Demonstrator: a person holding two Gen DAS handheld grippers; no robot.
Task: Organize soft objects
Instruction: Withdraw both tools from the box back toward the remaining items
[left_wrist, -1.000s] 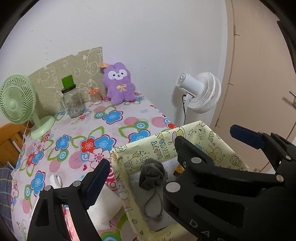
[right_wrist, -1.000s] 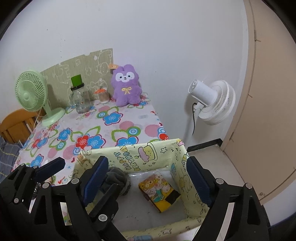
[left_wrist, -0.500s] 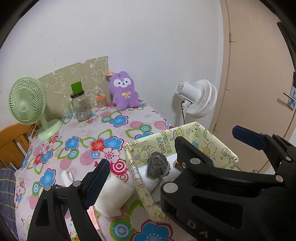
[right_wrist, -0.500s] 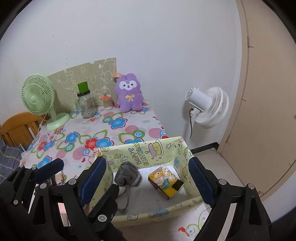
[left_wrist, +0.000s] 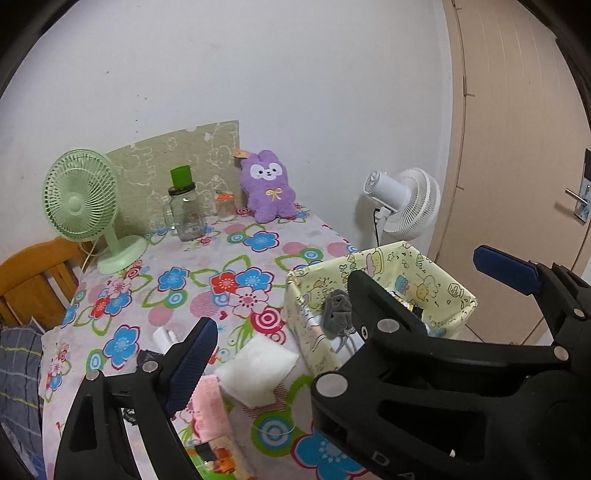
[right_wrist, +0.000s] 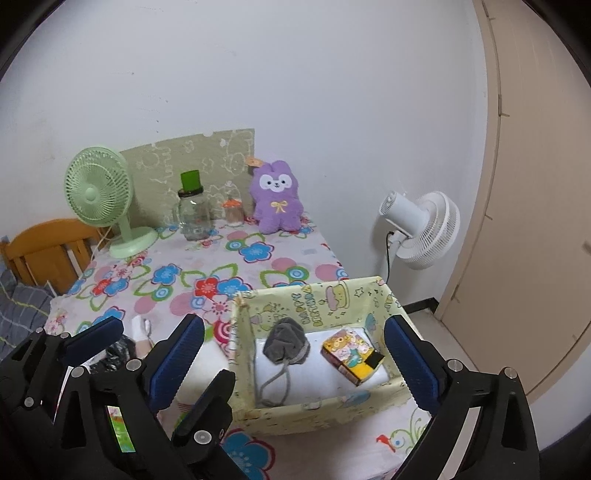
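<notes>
A yellow cartoon-print fabric box (right_wrist: 317, 299) (left_wrist: 454, 291) sits at the table's near right corner. Inside lie a grey drawstring pouch (right_wrist: 286, 339) (left_wrist: 336, 314), a white folded cloth (right_wrist: 373, 376) and a colourful tissue pack (right_wrist: 351, 354). A white soft pad (left_wrist: 256, 371) and a pink packet (left_wrist: 208, 406) lie left of the box. A purple plush bunny (right_wrist: 277, 203) (left_wrist: 267, 192) sits at the far wall. My right gripper (right_wrist: 295, 354) is open and empty, in front of the box. My left gripper (left_wrist: 347, 310) is open and empty, to the right gripper's left.
A green desk fan (right_wrist: 103, 199), a glass jar with a green lid (right_wrist: 192, 210) and a small orange-lidded jar (right_wrist: 232, 212) stand at the back of the floral tablecloth (right_wrist: 221, 266). A white fan (right_wrist: 424, 229), a door and a wooden chair (right_wrist: 44, 243) flank the table.
Both grippers have pulled back and up from the box. The grey pouch stays in the box, and more of the table in front now shows.
</notes>
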